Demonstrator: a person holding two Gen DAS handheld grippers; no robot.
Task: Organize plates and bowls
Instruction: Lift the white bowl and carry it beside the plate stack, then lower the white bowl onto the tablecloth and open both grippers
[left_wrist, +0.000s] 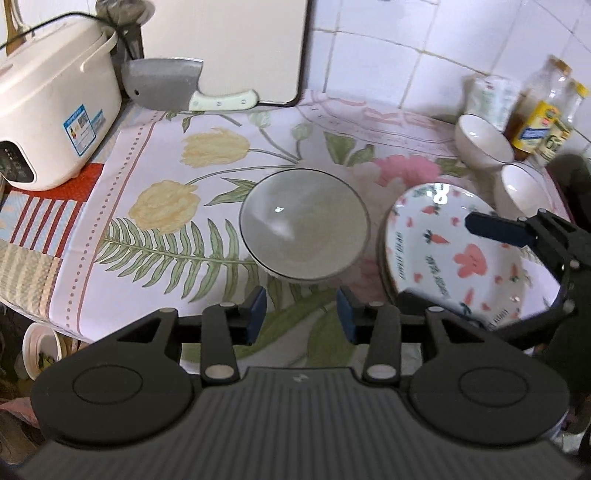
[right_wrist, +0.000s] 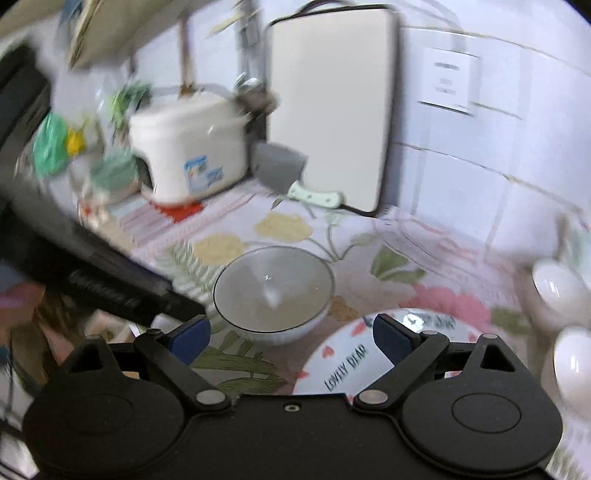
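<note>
A large grey bowl (left_wrist: 304, 225) with a dark rim sits mid-counter on the floral cloth; it also shows in the right wrist view (right_wrist: 273, 288). Right of it lies a stack of patterned plates (left_wrist: 454, 251) with carrots and pink rabbits, seen too in the right wrist view (right_wrist: 354, 358). Two small white bowls (left_wrist: 482, 140) (left_wrist: 521, 190) stand behind the plates. My left gripper (left_wrist: 301, 314) is open and empty, just in front of the grey bowl. My right gripper (right_wrist: 291, 338) is open and empty above the plates' near edge; one of its fingers (left_wrist: 495, 229) hangs over the plates.
A white rice cooker (left_wrist: 51, 107) stands at the back left. A cleaver (left_wrist: 166, 85) leans on a white cutting board (left_wrist: 229, 44) against the tiled wall. Bottles (left_wrist: 543, 110) stand at the back right. The counter's front edge (left_wrist: 55, 321) drops off at the left.
</note>
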